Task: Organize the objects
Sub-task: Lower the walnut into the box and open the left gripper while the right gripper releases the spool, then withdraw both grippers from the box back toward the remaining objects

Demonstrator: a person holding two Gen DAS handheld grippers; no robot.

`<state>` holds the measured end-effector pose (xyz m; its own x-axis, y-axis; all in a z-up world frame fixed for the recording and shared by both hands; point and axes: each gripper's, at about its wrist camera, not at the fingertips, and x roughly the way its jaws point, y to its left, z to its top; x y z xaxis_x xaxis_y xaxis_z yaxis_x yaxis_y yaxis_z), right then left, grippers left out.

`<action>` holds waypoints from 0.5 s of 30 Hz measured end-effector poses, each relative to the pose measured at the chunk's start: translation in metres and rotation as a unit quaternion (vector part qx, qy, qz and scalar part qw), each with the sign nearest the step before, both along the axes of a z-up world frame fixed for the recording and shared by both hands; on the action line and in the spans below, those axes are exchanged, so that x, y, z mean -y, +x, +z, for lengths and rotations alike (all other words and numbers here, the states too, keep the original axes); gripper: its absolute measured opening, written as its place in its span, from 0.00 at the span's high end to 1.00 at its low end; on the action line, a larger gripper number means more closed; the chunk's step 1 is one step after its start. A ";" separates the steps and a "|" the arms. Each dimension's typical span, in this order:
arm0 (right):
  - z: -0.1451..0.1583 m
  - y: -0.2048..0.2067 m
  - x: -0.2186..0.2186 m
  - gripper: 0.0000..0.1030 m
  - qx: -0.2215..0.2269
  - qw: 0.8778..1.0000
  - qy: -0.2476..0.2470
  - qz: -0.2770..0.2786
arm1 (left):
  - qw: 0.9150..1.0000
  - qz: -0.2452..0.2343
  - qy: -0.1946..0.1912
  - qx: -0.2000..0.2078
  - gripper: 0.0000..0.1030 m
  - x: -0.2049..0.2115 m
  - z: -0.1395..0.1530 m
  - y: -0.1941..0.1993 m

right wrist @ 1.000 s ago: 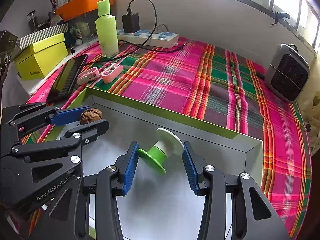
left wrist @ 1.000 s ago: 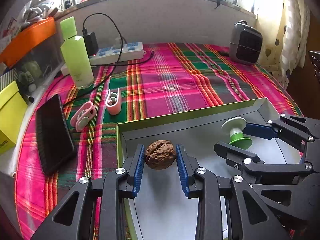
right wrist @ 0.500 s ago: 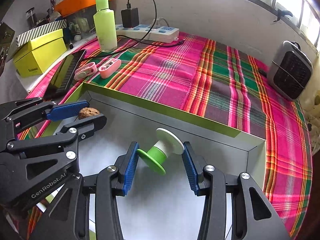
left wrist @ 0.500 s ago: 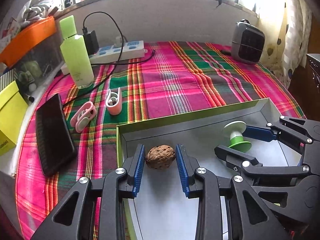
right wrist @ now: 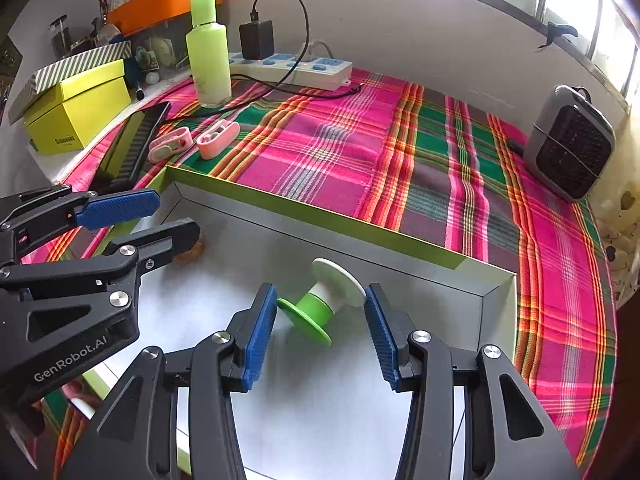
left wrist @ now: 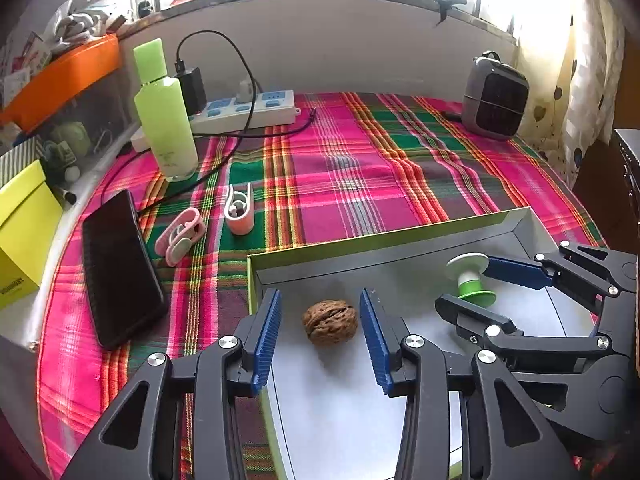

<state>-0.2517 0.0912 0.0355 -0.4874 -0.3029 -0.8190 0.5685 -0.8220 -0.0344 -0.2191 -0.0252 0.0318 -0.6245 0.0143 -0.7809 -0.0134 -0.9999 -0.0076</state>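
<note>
I've got both loads down inside the green-rimmed box (left wrist: pixel 376 236), so the job now is a clean let-go. My left tongs (left wrist: pixel 320 326) have just been opening and stand released around the walnut (left wrist: pixel 330 321) near the box's left wall, pads clear. My right tongs (right wrist: pixel 320 320) have opened too, spool (right wrist: pixel 322 306) lying loose between them toward the box's right corner, so I'd lift both straight out without brushing either.

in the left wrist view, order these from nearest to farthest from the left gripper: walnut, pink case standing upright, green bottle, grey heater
1. walnut, between the open fingers of the left gripper, on the tray floor
2. pink case, upright on the cloth beyond the tray's left corner
3. green bottle, far left by the power strip
4. grey heater, far right corner
</note>
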 end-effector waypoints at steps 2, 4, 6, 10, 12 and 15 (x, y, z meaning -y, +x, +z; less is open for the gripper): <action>0.002 0.002 -0.001 0.51 -0.001 1.000 -0.003 -0.002 | 1.000 0.002 0.001 -0.002 0.61 0.001 0.003 0.004; 0.003 0.005 -0.003 0.51 -0.002 1.000 -0.005 -0.004 | 1.000 0.002 0.003 -0.004 0.61 0.002 0.006 0.008; 0.004 0.009 -0.005 0.51 -0.003 1.000 -0.007 -0.007 | 1.000 0.001 0.005 -0.008 0.61 0.002 0.008 0.013; 0.011 0.018 -0.012 0.51 -0.010 1.000 -0.020 -0.014 | 1.000 0.004 0.009 -0.018 0.60 0.003 0.015 0.026; 0.015 0.023 -0.016 0.51 -0.012 0.999 -0.027 -0.018 | 1.000 0.003 0.016 -0.024 0.60 0.003 0.018 0.033; 0.020 0.033 -0.022 0.50 -0.015 0.999 -0.042 -0.023 | 0.999 -0.001 0.020 -0.027 0.59 0.002 0.022 0.043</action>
